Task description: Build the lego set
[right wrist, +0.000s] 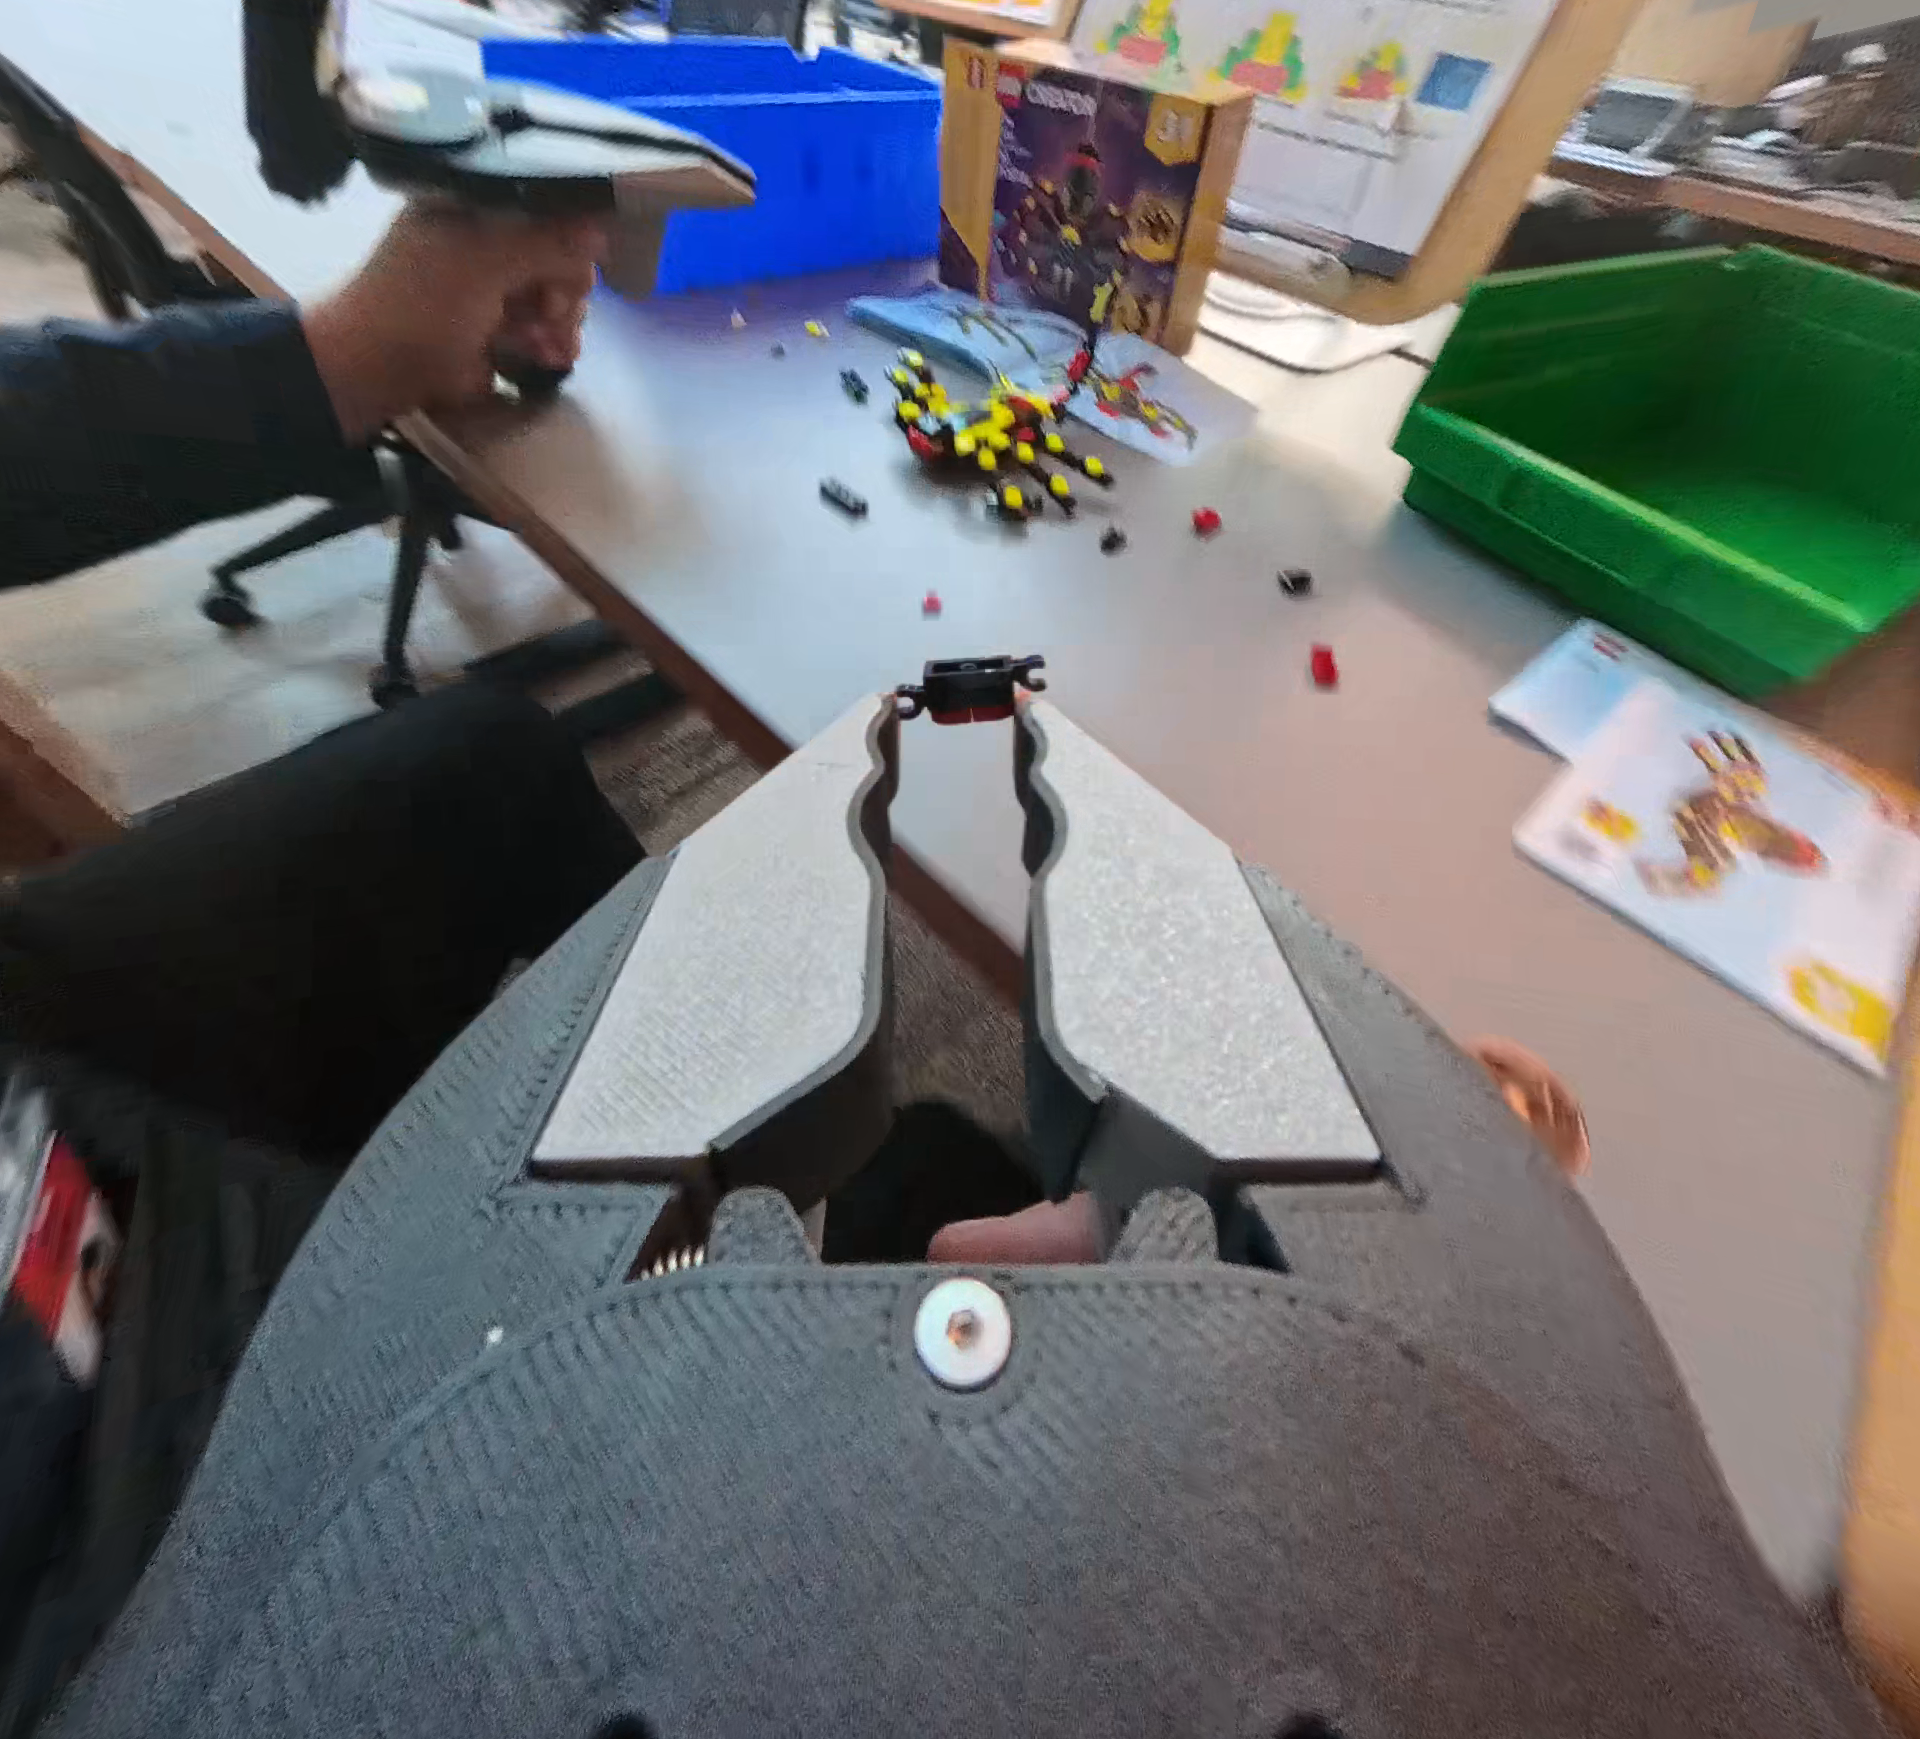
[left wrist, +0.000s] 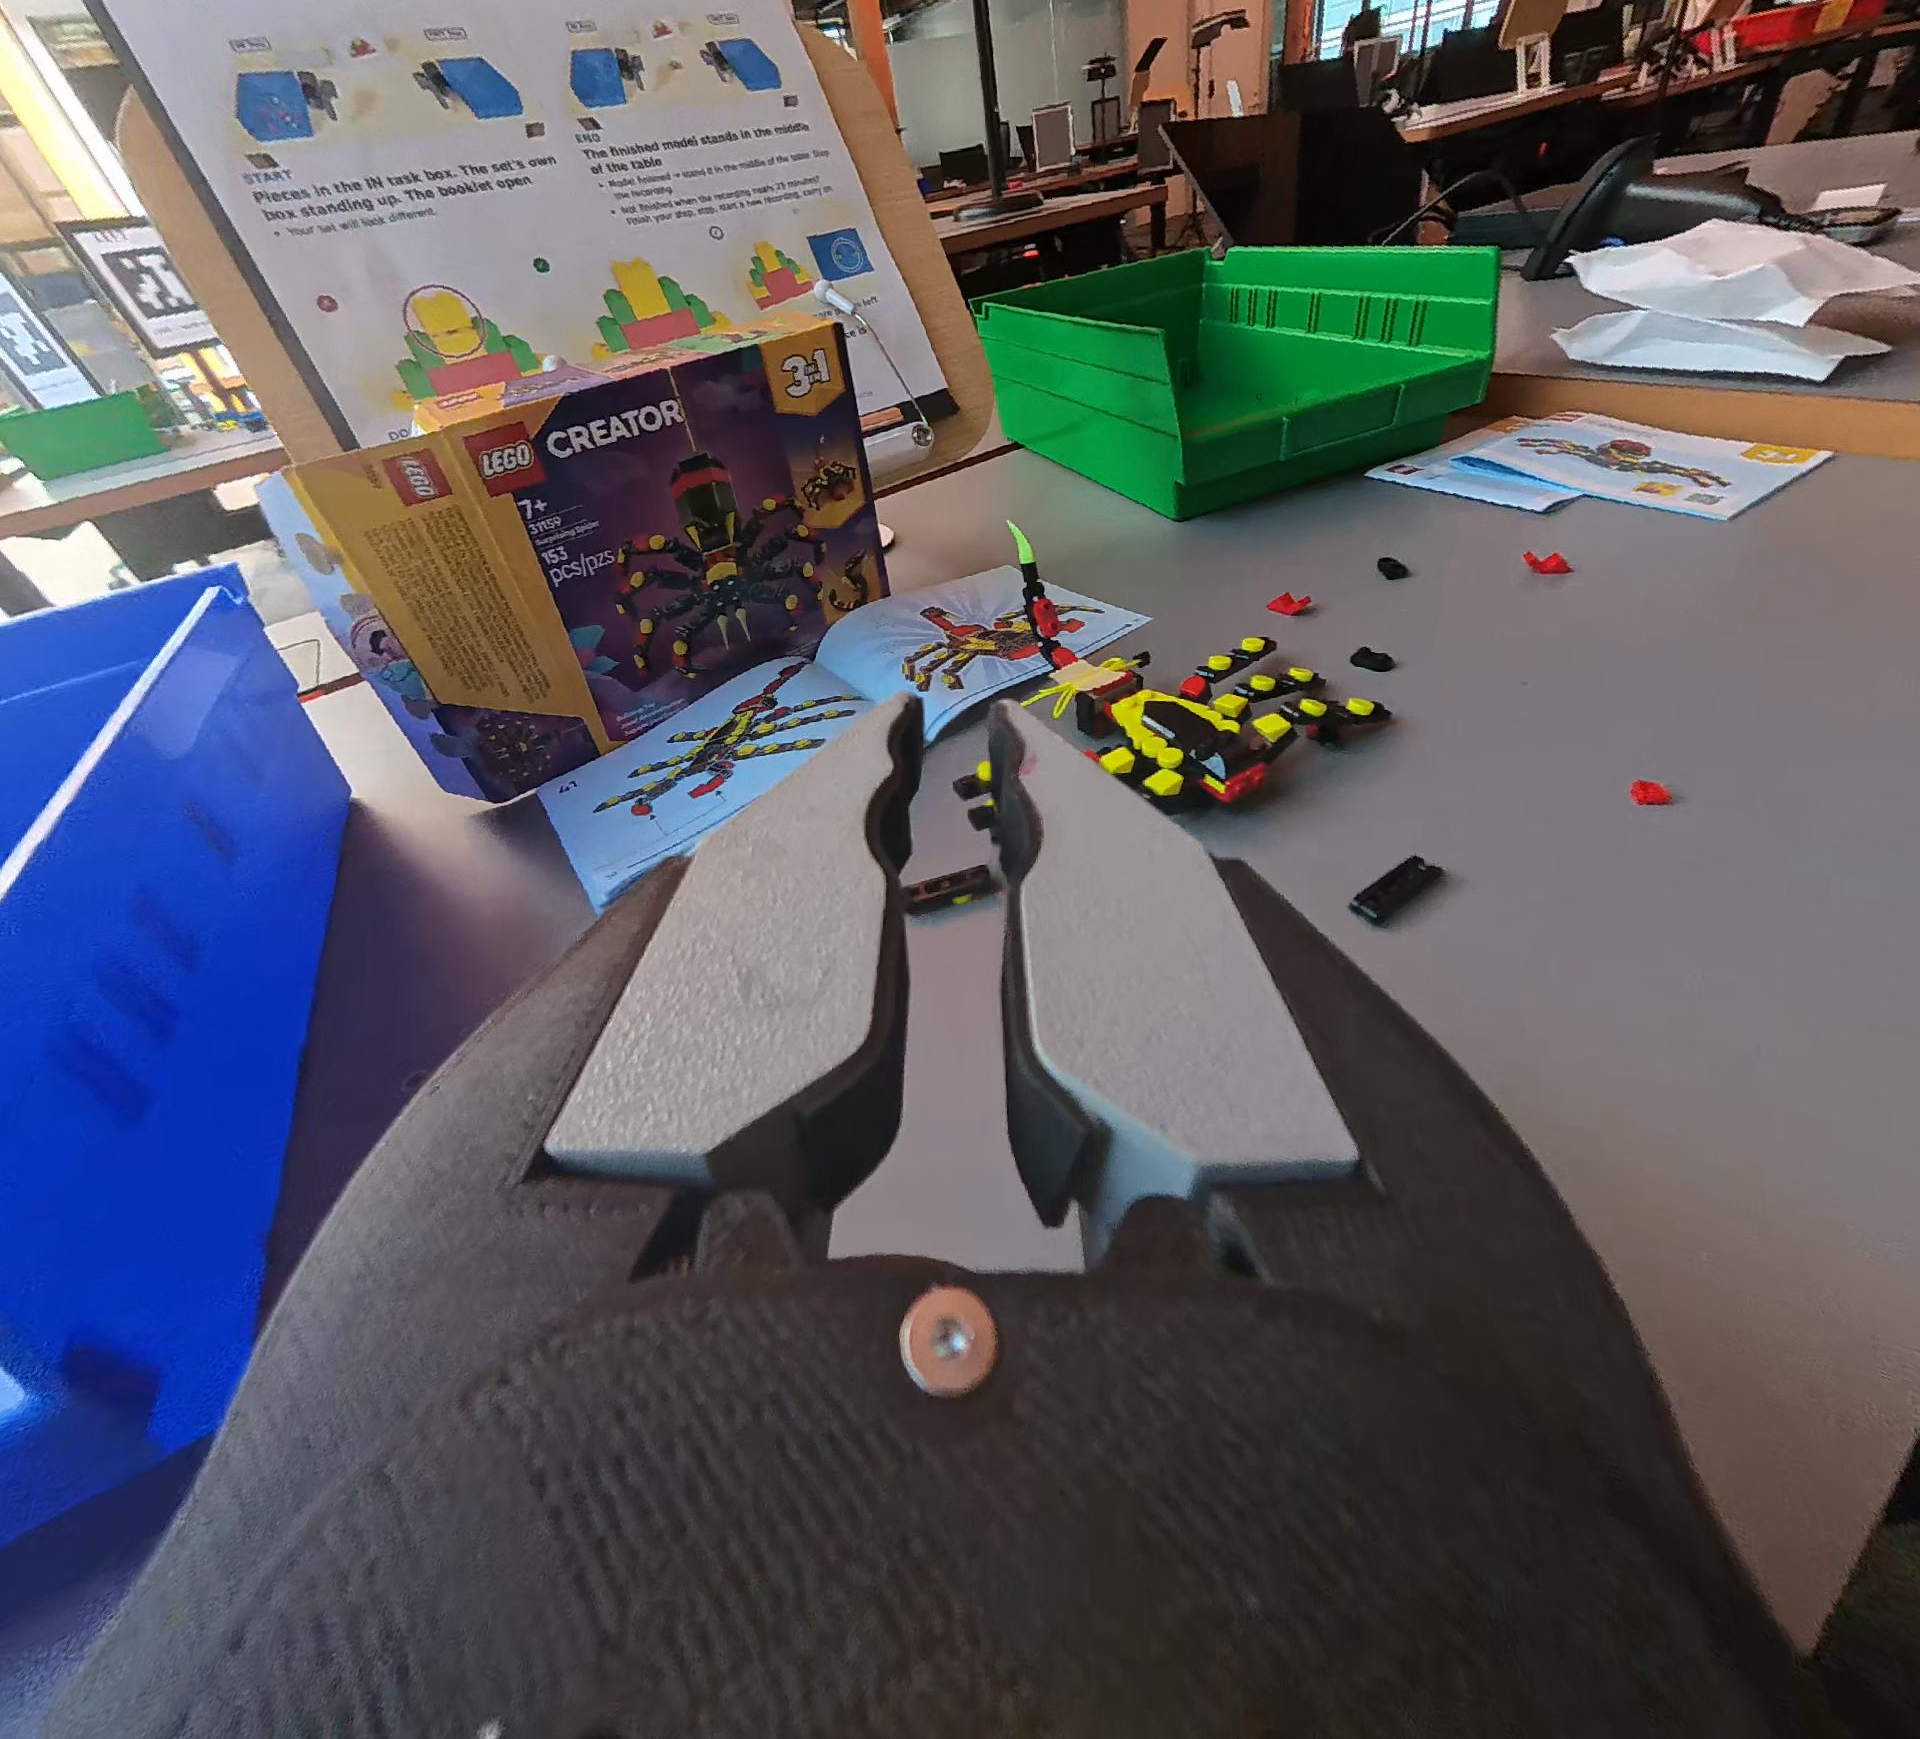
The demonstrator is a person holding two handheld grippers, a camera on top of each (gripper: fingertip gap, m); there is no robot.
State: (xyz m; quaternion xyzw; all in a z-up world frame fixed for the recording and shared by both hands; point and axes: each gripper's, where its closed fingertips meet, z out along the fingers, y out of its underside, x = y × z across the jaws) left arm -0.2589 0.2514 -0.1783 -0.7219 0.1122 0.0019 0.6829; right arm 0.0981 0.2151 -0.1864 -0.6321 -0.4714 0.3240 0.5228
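Note:
A partly built black, yellow and red lego spider model (left wrist: 1216, 733) lies mid-table next to the open booklet (left wrist: 831, 723); it also shows in the right wrist view (right wrist: 997, 437). My left gripper (left wrist: 956, 718) hovers above the table just short of the booklet, its jaws a narrow gap apart and empty. A small black piece (left wrist: 945, 889) lies on the table below the gap. My right gripper (right wrist: 956, 702) is shut on a small black and red clip piece (right wrist: 969, 687), held above the table's near edge. The left gripper (right wrist: 727, 183) also shows far left in the right wrist view.
The lego box (left wrist: 623, 546) stands behind the booklet. A blue bin (left wrist: 135, 962) is at the left, a green bin (left wrist: 1247, 370) at the back right. Loose red (left wrist: 1650, 793) and black (left wrist: 1395, 887) pieces lie scattered. Spare booklets (right wrist: 1714, 848) lie right. Spacing between my two grippers at the tips: around 35 cm.

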